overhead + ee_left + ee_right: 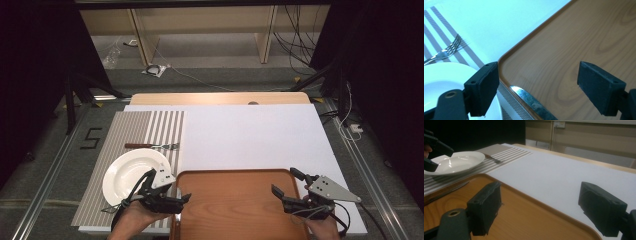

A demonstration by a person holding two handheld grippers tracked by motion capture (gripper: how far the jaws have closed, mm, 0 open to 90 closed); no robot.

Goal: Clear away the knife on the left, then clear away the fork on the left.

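Left claw [170, 192] wide open, gripping nothing, low over the near left corner of the tray [235, 210], beside the plate [131, 172]. In the left gripper view, jaws spread far apart: one jaw over the plate [439, 82] rim, the other over the tray [564, 57] wood. Knife [531, 103] between them, serrated blade lying along the tray's left edge, tip pointing away; whether on the rim or just off it cannot be told. Not touched by either jaw.

Right claw [292, 182] likewise wide open and empty, over the tray's near right part. In the right gripper view, one jaw above the tray [524, 220], the other above the white sheet [564, 177] past the tray's rim. Knife [446, 191] seen there far off as a thin dark strip at the tray's far edge, near the plate [459, 162], with the left claw [435, 152] at the plate's side.

Tray brown, wood-grained, set at the near edge of the counter [220, 98], partly over the white sheet [250, 135]. Plate white, round, resting on the striped mat [125, 130] to the tray's left. Fork [152, 146] beyond the plate on the mat, handle to the left, tines toward the sheet; well apart from both claws. Fork [445, 51] tines also in the left gripper view, just past the plate.
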